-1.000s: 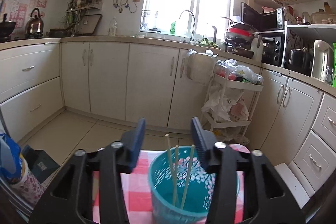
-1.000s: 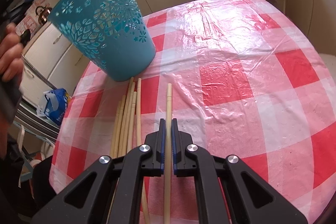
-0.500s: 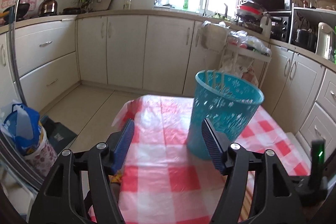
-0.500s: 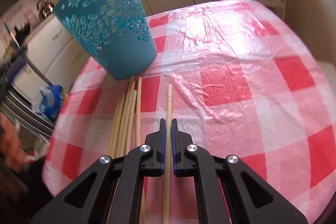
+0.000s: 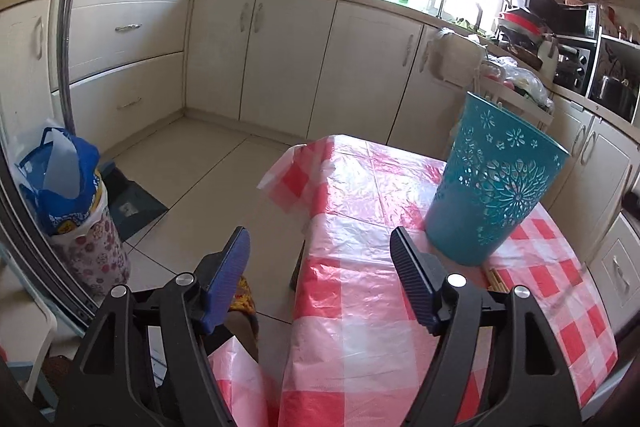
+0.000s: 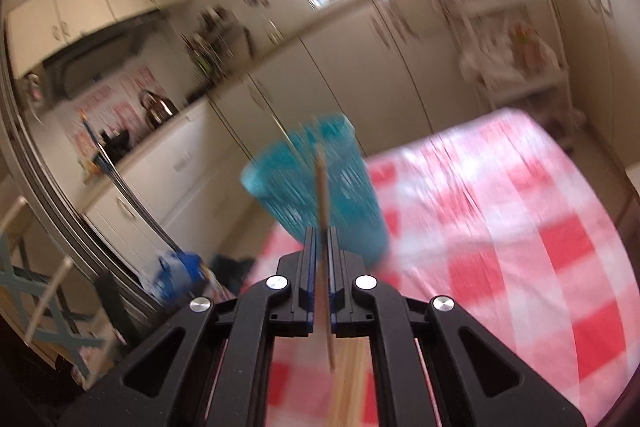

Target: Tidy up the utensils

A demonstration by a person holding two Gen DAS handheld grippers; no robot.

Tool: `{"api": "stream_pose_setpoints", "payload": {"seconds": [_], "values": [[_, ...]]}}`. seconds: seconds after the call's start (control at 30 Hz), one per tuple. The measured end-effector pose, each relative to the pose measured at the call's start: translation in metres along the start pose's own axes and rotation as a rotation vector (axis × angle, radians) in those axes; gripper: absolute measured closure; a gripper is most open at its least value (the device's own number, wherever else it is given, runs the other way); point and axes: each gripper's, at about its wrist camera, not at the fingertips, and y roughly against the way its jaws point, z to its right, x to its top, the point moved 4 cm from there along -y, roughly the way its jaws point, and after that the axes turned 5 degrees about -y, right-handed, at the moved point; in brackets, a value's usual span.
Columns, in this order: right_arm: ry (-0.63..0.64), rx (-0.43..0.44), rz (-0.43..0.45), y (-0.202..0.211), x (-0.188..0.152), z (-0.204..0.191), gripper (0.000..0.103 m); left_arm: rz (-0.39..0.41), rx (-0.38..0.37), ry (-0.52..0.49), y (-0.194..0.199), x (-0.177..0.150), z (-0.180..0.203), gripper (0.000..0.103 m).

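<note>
A teal cut-out basket (image 5: pixel 496 187) stands upright on the red-and-white checked tablecloth (image 5: pixel 360 307). My left gripper (image 5: pixel 320 275) is open and empty, low over the table's left edge, left of the basket. My right gripper (image 6: pixel 323 247) is shut on a wooden chopstick (image 6: pixel 322 187) and holds it lifted, its tip pointing up in front of the blurred basket (image 6: pixel 320 195). Several loose chopsticks (image 6: pixel 348 379) lie on the cloth under the right gripper; their ends also show by the basket's foot in the left wrist view (image 5: pixel 496 277).
A blue bag in a patterned bin (image 5: pixel 68 203) stands on the floor at the left. Cream kitchen cabinets (image 5: pixel 280 59) run along the back. A white trolley with bags (image 5: pixel 516 83) stands behind the basket. The right wrist view is motion-blurred.
My right gripper has lifted the chopstick off the cloth and tilted upward. My left gripper has drawn back left and lower from above the basket; the basket now sits to its right.
</note>
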Motion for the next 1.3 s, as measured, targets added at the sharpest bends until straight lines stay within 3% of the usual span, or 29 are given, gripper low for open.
{"api": "stream_pose_setpoints", "payload": {"seconds": [0.2,0.27,0.33,0.4,0.43,0.53,0.67,0.8,0.93,0.97,1.1,1.3], "values": [[0.097,0.084,0.096,-0.003,0.060,-0.061,0.097,-0.026,-0.018,0.020,-0.007,0.002,-0.003,0.033],[0.139,0.066,0.088,-0.004,0.065,-0.071,0.097,-0.022,-0.019,0.041,-0.008,0.004,-0.007,0.032],[0.154,0.025,0.021,-0.014,0.059,-0.067,0.093,-0.012,-0.007,0.058,-0.007,0.007,-0.010,0.030],[0.101,-0.050,-0.076,-0.031,0.038,-0.042,0.047,-0.017,-0.002,0.072,-0.009,0.008,-0.012,0.029],[0.064,-0.086,-0.103,-0.039,0.029,-0.025,0.046,-0.023,0.000,0.075,-0.010,0.008,-0.013,0.029],[-0.014,-0.236,-0.206,-0.071,0.000,0.028,0.048,-0.037,-0.010,0.081,-0.013,0.006,-0.012,0.028],[-0.104,-0.398,-0.243,-0.109,-0.012,0.086,0.052,-0.054,-0.018,0.073,-0.015,0.003,-0.009,0.026],[-0.114,-0.479,-0.231,-0.139,-0.009,0.103,0.052,-0.066,-0.021,0.074,-0.017,0.002,-0.008,0.025],[0.025,-0.563,-0.267,-0.167,-0.015,0.097,0.057,-0.072,-0.026,0.074,-0.019,0.002,-0.008,0.025],[0.064,-0.571,-0.277,-0.169,-0.016,0.095,0.071,-0.070,-0.027,0.075,-0.020,0.002,-0.007,0.025],[0.121,-0.514,-0.326,-0.163,-0.018,0.097,0.094,-0.071,-0.033,0.083,-0.021,0.003,-0.008,0.025],[-0.055,-0.372,-0.366,-0.141,-0.009,0.129,0.097,-0.082,-0.033,0.088,-0.022,0.001,-0.008,0.024]]}}
